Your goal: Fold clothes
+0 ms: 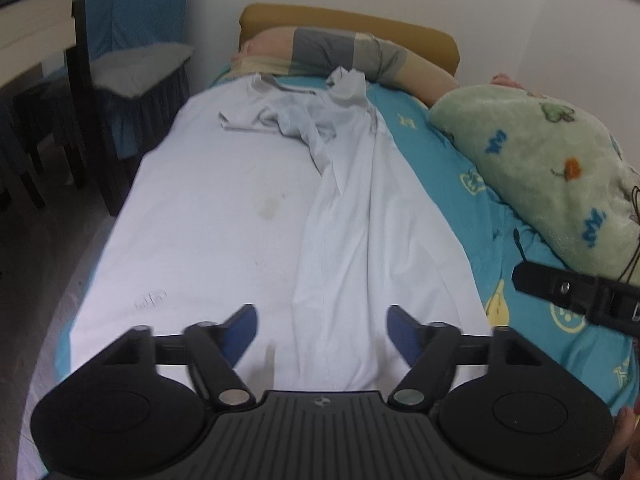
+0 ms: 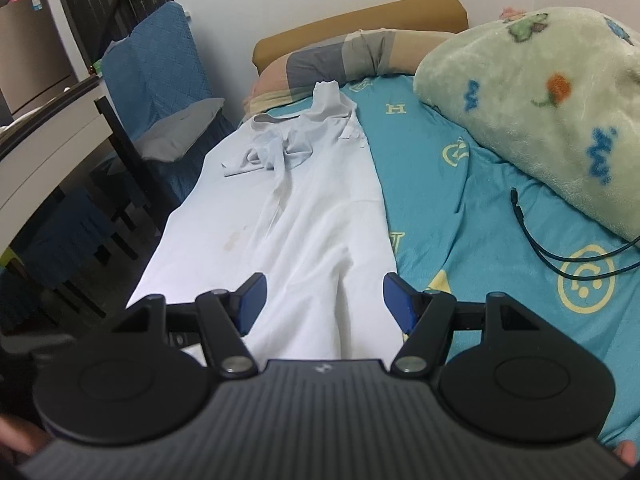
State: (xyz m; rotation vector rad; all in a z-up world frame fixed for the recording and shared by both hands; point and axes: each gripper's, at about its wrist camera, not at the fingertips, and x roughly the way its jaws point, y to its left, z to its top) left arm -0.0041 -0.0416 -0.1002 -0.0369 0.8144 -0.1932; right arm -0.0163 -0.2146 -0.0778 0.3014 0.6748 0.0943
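Both sets of jaws stood wide apart and held nothing: the left gripper [image 1: 321, 334] hovered over the near hem of the white garment [image 1: 248, 216], and the right gripper [image 2: 323, 300] hung over that same hem, nearer its right edge. From there the garment ran lengthwise up the bed [image 2: 448, 208], flat on its left half, ridged with long creases on the right, and bunched in a loose heap at the far end just short of the striped pillow [image 1: 340, 50]. It looked like thin, limp cotton, light and apt to sag and slide, so a pinch through both layers at the hem corners seemed the soundest hold. A green fleece blanket [image 2: 540, 92] lay well apart to the right.
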